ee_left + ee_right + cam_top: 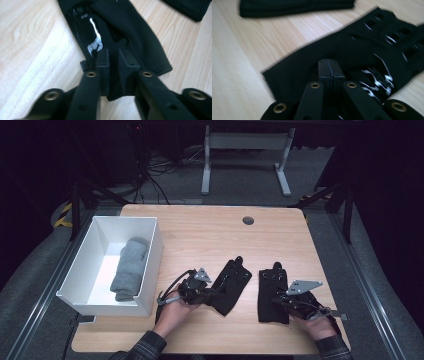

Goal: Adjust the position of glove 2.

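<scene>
Wooden table (pixel 210 235) holding two black gloves. Left gripper (pixel 113 56) pinching left glove (pixel 140 42) cuff between jaws. Right gripper (pixel 328 65) jaws closed, resting atop right glove (pixel 342 47). Risk: thin cuff slipping out during lift.

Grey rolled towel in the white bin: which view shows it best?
High view. The grey rolled towel lies lengthwise inside the white bin, whole and unblocked, at the table's left. Both gripper views look at black gloves on the wood, so they give nothing on the towel.
</scene>
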Action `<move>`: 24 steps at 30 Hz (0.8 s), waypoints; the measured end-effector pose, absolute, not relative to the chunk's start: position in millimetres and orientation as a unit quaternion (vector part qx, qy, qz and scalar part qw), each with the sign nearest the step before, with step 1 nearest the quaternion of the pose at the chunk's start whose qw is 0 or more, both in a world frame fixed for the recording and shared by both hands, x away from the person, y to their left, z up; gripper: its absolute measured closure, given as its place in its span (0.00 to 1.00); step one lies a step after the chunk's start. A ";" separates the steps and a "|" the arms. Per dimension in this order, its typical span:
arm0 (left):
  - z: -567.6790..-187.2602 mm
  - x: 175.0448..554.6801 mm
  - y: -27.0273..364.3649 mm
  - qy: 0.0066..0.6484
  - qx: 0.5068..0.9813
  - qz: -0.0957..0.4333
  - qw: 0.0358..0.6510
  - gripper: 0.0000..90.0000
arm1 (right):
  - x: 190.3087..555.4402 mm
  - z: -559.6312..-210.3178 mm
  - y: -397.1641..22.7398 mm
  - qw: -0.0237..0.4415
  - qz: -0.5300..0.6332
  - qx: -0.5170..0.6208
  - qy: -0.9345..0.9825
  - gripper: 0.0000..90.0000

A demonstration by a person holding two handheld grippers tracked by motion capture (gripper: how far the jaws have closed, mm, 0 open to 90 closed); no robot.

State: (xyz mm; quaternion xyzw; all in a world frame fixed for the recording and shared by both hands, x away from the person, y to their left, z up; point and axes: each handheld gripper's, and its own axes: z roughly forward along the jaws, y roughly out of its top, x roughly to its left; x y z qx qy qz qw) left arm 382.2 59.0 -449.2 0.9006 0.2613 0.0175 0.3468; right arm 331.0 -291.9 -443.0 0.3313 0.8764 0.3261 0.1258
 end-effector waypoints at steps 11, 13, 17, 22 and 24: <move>-454.8 362.4 46.9 0.234 0.913 -0.024 0.334 0.97 | 328.9 -446.2 -270.9 0.110 0.322 0.301 0.891 1.00; -455.1 359.5 43.9 0.229 0.913 -0.030 0.335 0.97 | 328.1 -446.6 -266.0 0.105 0.324 0.292 0.894 1.00; -455.3 353.6 37.6 0.218 0.916 -0.040 0.334 0.97 | 326.6 -446.7 -261.3 0.099 0.325 0.280 0.898 1.00; -450.8 347.3 31.5 0.203 0.915 -0.044 0.345 0.91 | 324.2 -440.5 -265.5 0.116 0.342 0.280 0.889 1.00; -443.3 352.8 35.6 0.211 0.909 -0.026 0.359 0.90 | 327.5 -434.1 -277.5 0.141 0.351 0.303 0.875 1.00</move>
